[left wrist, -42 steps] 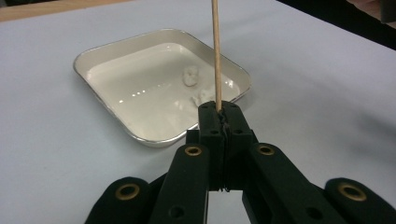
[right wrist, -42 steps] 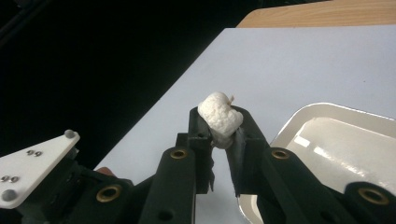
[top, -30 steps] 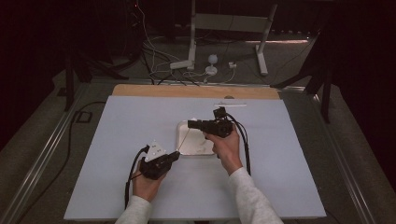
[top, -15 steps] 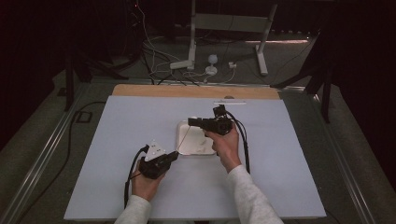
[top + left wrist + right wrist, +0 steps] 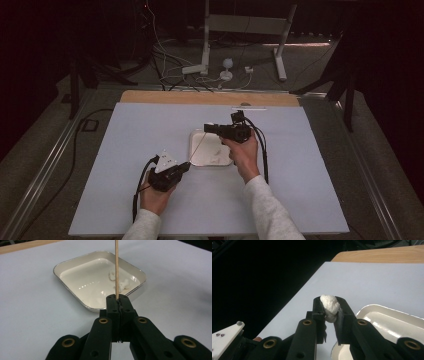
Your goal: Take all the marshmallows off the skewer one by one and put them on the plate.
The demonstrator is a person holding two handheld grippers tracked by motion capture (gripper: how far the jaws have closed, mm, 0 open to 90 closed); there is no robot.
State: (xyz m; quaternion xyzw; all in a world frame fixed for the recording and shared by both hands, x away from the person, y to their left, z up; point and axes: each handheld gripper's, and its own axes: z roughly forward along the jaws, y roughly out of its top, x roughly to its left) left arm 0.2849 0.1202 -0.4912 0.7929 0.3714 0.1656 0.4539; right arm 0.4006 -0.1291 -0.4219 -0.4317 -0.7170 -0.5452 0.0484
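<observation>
**Skewer slants up from the left gripper toward a held white lump**

The left gripper, lower left of centre in the high view, is clenched on one thin wooden skewer. Its long axis runs up and rightward over the white tray. At centre, the right gripper grasps one white lump above the tray's upper edge. Two more white lumps lie in the single tray. A pale board covers the wooden table; beyond are cables and dark floor.

Tray mid-table (two lumps inside).
</observation>
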